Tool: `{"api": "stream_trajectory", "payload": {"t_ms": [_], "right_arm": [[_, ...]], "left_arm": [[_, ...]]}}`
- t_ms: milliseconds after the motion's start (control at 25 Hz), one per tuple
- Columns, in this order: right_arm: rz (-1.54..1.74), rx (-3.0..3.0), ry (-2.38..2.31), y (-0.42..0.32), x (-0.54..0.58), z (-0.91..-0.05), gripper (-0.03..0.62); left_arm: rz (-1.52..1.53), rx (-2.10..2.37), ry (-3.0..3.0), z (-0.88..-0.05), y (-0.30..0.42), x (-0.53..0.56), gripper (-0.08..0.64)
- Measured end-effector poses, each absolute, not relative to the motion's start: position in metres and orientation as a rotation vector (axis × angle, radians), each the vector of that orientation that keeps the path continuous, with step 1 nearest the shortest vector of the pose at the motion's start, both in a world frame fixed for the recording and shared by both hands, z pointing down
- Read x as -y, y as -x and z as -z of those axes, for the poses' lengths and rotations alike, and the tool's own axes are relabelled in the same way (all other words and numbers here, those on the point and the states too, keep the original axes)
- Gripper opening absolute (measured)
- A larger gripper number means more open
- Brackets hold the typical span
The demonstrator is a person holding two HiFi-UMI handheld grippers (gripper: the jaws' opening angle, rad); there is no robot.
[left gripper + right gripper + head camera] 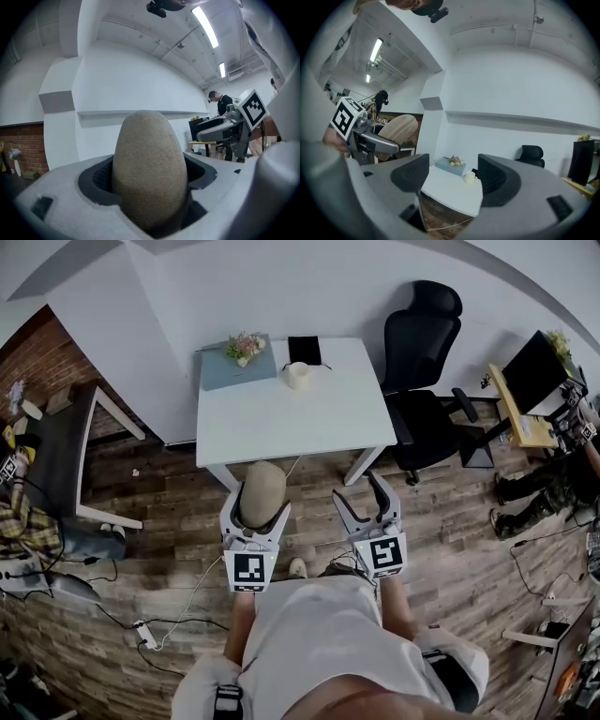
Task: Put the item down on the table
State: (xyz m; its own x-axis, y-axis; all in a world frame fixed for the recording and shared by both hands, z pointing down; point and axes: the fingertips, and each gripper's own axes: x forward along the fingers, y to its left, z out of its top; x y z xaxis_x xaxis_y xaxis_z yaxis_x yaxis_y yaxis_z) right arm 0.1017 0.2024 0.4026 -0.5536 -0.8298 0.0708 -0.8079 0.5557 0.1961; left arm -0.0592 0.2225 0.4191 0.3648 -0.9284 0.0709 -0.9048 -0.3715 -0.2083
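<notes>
Left gripper (pixel 255 512) jaws clamp the tan egg-shaped item (pixel 149 173) — apparently upright.

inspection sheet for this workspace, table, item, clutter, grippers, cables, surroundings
surface: white table, near half bare.
job's things: tan egg-shaped item not on the table, held in the left gripper.
clutter: cream mug, flower bunch on a blue-grey mat, black flat object, all at the far edge.
grippers: left gripper shut on the item; right gripper open, nothing between its jaws.
cables: white cable and power strip on the wood floor.
surroundings: black office chair right of the table; brick wall at left.
</notes>
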Motion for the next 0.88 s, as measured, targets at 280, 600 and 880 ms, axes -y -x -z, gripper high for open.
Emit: {"api": "stream_trajectory", "payload": {"t_ms": [280,600,880], "right_arm": [[0.19,2.599,-1.414,-0.098,-0.182,-0.41,0.325],[0.196,2.602,-1.405,-0.095,-0.146,-0.414,0.324],[0.193,2.608,-1.398,-0.09,-0.104,-0.416,0.324]], "left_arm": [[0.261,-1.646,2.49,-0.423,0.064,-0.197,0.399],[0.277,-1.635,2.501,-0.43,0.063,-0.162,0.399],[0.277,-1.644,2.493,-0.434,0.067,-0.122,0.399]]}}
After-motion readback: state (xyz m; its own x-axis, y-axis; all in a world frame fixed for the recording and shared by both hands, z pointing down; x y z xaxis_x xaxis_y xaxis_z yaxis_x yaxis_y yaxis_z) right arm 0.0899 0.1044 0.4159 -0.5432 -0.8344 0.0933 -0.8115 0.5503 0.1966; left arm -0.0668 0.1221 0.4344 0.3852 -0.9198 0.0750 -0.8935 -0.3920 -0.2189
